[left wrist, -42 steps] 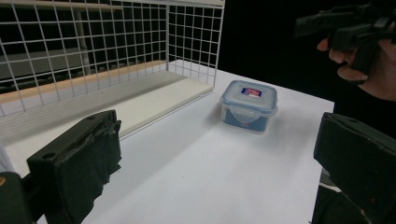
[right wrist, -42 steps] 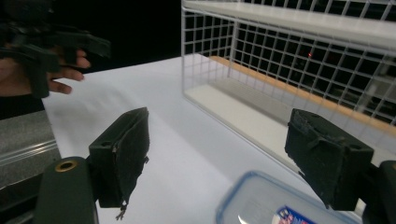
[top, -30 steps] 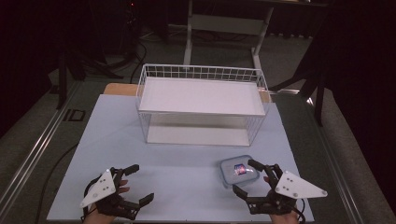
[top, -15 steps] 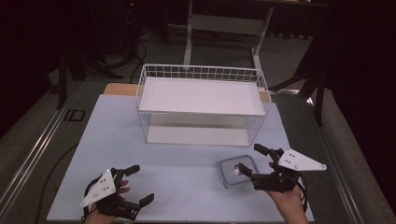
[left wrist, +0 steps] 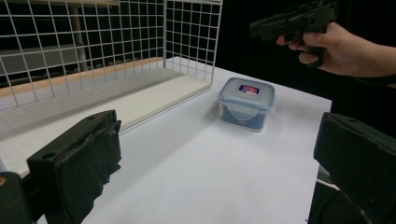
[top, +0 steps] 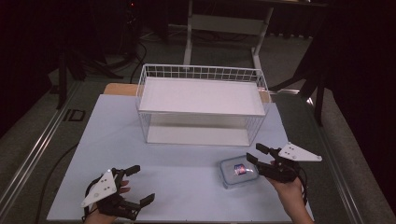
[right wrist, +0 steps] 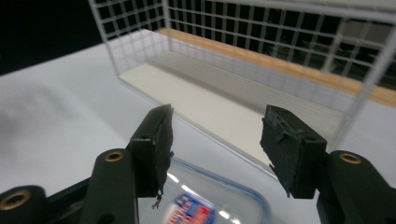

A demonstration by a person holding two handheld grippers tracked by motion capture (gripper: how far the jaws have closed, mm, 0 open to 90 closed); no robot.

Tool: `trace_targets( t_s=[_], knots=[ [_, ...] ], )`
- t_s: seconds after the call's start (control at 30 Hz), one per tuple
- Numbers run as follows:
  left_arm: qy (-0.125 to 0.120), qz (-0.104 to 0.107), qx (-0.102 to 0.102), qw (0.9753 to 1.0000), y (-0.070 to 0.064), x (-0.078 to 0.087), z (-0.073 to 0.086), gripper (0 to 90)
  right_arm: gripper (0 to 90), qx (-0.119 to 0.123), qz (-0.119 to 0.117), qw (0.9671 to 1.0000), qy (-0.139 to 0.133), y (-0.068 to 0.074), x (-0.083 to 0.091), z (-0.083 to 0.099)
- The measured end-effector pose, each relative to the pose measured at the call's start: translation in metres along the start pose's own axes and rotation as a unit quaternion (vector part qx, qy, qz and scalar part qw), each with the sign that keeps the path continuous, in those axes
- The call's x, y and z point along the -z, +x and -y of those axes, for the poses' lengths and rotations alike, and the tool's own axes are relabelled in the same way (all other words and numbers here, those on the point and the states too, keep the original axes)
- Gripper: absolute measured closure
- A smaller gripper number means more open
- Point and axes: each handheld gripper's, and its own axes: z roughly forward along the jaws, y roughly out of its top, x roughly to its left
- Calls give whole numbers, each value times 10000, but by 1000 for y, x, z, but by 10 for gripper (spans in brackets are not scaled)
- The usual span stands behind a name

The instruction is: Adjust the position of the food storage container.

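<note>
Right tool [top: 259, 156] spread wide above lidded box [top: 238, 171], left tool [top: 136, 184] gaping empty, open table [top: 187, 163] between.

Two black grippers, left gripper [top: 134, 186] and right gripper [top: 254, 153], each with grey three-cornered plate, brass-ringed screw holes, padded jaws.

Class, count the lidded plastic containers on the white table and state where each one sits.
1: the plastic container sits on the table in front of the wire basket, just under the open right gripper.
</note>
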Motion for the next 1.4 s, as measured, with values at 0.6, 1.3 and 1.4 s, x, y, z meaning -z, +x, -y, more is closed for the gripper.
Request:
trace_targets(
  t_s=[0.6, 1.3, 1.4],
  knots=[
    [73, 40, -35, 10000, 0, -2, 1, 16, 837, -110, 516, 9967, 618, -29, -9, 40],
    [106, 104, -80, 9999, -2, -2, 1, 16, 900, -215, 654, 9843, 1628, -34, -15, 78],
    [117, 108, -84, 9998, -2, -3, 1, 16, 900, -282, 582, 9831, 1712, -33, -16, 85]
  ],
)
